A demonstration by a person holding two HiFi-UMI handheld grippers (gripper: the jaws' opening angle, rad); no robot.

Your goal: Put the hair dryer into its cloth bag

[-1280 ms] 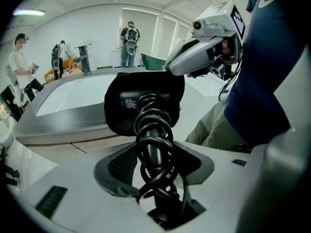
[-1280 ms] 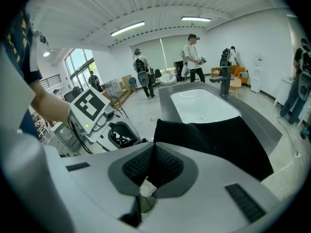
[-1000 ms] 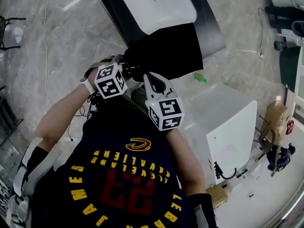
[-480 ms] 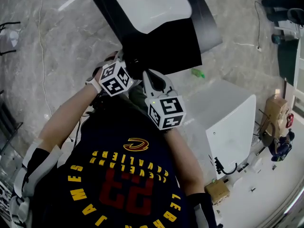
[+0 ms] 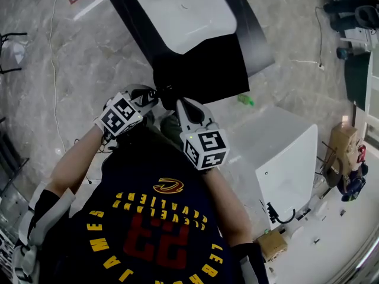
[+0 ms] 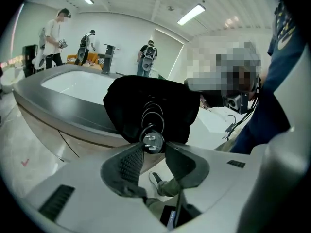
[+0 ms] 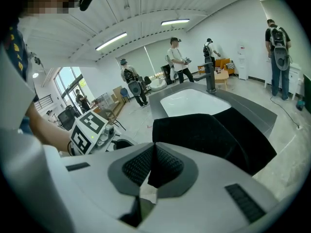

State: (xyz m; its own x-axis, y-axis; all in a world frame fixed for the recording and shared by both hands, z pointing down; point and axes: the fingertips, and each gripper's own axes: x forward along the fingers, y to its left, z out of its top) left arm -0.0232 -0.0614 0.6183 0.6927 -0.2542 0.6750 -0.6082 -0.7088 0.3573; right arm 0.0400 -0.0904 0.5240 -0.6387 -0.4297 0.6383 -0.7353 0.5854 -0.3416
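Observation:
The black cloth bag [image 5: 201, 64] hangs over the front edge of a dark-rimmed basin. From its mouth [image 6: 121, 106] a coiled black cord [image 6: 152, 113] runs to the hair dryer's plug [image 6: 152, 141]. My left gripper [image 6: 154, 147] is closing, and its two pad tips touch the plug, one on each side. In the head view the left gripper [image 5: 155, 93] is at the bag's lower left corner. My right gripper [image 7: 154, 145] is shut on a fold of the bag [image 7: 214, 135] and stands just right of the left one [image 5: 180, 103]. The hair dryer's body is hidden.
The white basin [image 5: 183, 10] has a wide dark grey rim [image 5: 254, 28] and a faucet [image 7: 210, 79] at its far end. A white cabinet [image 5: 290, 158] stands on my right. A small green thing [image 5: 244, 100] lies on the marble floor. Several people stand in the background.
My left gripper has rolled, and its marker cube has slid down and to the left. The right gripper has stayed on the bag's edge.

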